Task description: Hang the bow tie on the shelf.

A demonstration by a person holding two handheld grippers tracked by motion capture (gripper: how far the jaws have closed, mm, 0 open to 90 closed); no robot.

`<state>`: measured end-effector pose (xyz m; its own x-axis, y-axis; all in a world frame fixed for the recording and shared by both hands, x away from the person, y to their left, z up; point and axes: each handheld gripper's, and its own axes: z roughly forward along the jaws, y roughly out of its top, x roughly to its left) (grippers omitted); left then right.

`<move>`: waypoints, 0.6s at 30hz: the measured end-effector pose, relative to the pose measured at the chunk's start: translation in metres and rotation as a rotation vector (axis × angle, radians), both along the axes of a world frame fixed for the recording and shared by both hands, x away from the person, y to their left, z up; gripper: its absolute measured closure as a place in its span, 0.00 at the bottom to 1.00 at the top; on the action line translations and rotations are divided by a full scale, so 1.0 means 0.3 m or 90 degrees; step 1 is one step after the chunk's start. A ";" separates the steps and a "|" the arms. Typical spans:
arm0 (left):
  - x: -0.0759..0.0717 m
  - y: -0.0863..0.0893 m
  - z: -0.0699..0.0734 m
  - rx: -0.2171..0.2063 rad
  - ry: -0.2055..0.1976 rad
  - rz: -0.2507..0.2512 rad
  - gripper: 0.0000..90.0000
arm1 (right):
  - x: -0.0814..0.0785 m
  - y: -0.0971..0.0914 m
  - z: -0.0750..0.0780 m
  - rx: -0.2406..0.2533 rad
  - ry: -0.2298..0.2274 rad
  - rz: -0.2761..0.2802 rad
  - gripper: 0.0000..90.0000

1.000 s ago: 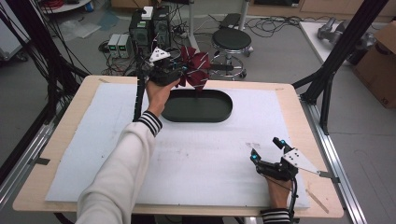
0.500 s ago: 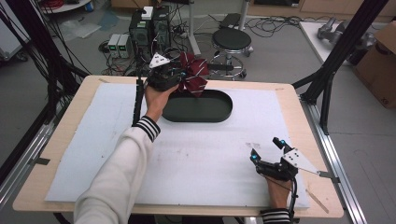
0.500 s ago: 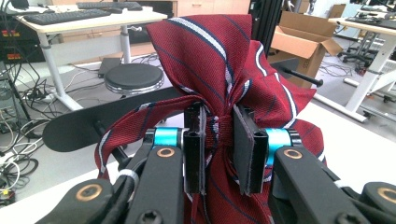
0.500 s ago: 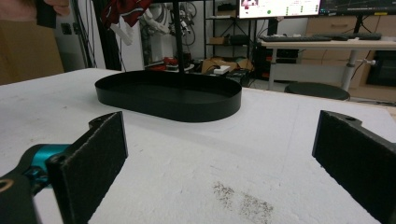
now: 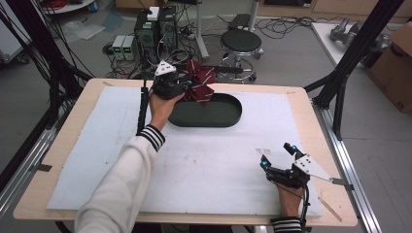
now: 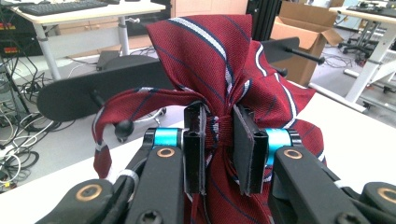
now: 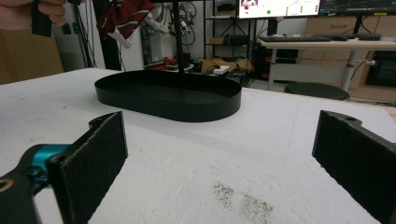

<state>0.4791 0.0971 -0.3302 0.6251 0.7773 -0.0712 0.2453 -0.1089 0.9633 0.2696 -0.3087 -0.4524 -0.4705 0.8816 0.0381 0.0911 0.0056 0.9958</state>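
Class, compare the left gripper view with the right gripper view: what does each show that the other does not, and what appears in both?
Left gripper view alone: the left gripper shut on the bunched middle of the red striped tie, its weave and stripes close up, and a cardboard box behind.

Right gripper view alone: the right gripper with jaws wide apart and nothing between them, low over the white mat, and the black oval tray standing empty.

Both: the tie, which in the right gripper view hangs small above the tray's far end.

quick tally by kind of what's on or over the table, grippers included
Bunched dark red striped necktie: 1
Black oval tray: 1
Handheld grippers: 2, left gripper and right gripper
Total: 4
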 end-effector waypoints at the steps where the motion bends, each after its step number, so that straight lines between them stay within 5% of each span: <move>1: 0.001 0.000 -0.003 0.000 0.001 -0.001 0.83 | 0.000 0.000 0.000 0.000 0.000 0.000 0.02; 18: 0.024 0.015 -0.030 0.015 0.021 0.018 0.83 | 0.000 -0.001 0.000 0.000 -0.001 0.000 0.02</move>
